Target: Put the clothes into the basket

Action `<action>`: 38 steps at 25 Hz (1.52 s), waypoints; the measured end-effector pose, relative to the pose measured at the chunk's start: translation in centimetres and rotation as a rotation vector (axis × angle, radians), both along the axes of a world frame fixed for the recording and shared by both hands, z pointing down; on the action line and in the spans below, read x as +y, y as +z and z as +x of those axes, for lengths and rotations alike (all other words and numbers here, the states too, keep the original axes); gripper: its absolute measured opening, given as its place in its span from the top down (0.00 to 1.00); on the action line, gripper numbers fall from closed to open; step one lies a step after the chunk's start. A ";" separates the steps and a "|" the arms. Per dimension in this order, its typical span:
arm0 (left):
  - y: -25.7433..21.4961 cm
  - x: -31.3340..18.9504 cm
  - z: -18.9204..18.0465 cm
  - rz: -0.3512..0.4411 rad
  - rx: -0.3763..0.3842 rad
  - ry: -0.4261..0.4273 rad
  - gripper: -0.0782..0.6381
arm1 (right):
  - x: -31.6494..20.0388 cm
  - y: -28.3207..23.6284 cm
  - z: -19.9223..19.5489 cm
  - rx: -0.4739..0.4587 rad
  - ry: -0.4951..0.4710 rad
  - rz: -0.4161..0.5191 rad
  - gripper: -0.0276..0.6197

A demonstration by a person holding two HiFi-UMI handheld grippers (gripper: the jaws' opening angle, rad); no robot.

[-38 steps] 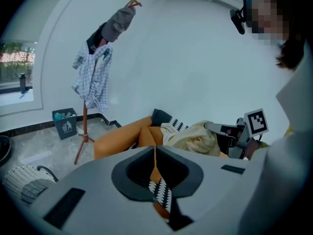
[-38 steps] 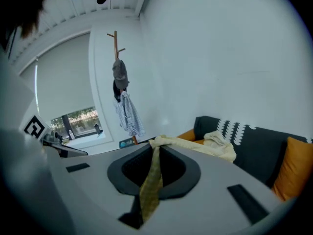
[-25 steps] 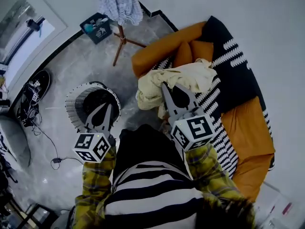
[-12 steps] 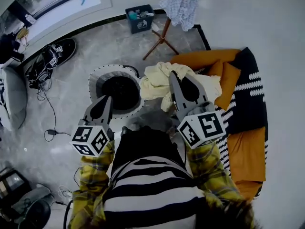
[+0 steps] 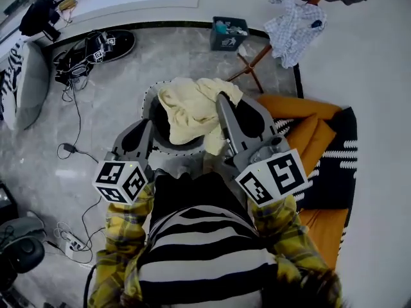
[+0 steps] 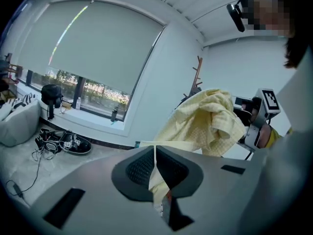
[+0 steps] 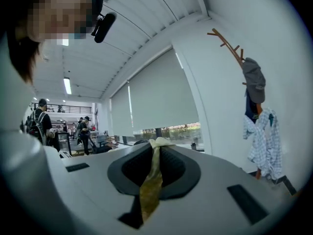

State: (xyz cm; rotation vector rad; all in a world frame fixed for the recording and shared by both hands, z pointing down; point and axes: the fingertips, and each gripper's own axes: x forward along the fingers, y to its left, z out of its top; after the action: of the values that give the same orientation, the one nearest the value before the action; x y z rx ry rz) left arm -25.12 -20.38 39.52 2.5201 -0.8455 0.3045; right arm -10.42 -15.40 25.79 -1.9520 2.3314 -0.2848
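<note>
- Pale yellow garment [image 5: 191, 108] held between both grippers, spread over dark opening of basket [image 5: 149, 98] at centre of floor; contact with basket not determinable
- Left gripper [image 5: 146, 127] pressed together on thin fold at garment's near left; fabric seen pinched between jaws
- Right gripper [image 5: 222, 99] clamped on fold at garment's right edge; yellow strip trapped between jaws
- Checked shirt [image 5: 294, 24] hung on wooden stand, far right
- Orange cushion [image 5: 302, 117] just right of basket
- Black sandal [image 5: 103, 43] on floor, far left

Head view steeply down; level gripper views; shared yellow garment [image 5: 184, 109]
</note>
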 end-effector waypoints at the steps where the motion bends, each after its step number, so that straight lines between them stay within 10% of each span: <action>1: 0.0 -0.2 -0.4 0.002 0.001 -0.025 0.86 | -0.5 -0.2 -0.6 0.009 -0.032 0.011 0.89; 20: 4.5 -1.9 -3.6 -0.122 -0.073 -0.319 0.86 | -8.0 15.8 -6.4 0.041 -0.434 -0.331 0.89; 35: 12.1 -1.2 -3.1 -0.274 -0.157 -0.349 0.86 | -6.4 32.1 -8.8 0.262 -0.638 -0.682 0.88; 38: 12.9 -1.1 -3.2 -0.294 -0.163 -0.343 0.86 | -5.2 34.4 -8.9 0.347 -0.669 -0.785 0.67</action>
State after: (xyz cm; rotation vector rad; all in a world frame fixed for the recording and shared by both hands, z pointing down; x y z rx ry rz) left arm -28.28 -21.50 52.40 2.0589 -1.1826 0.4836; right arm -19.31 -20.64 60.17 -1.3895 3.4308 -1.1305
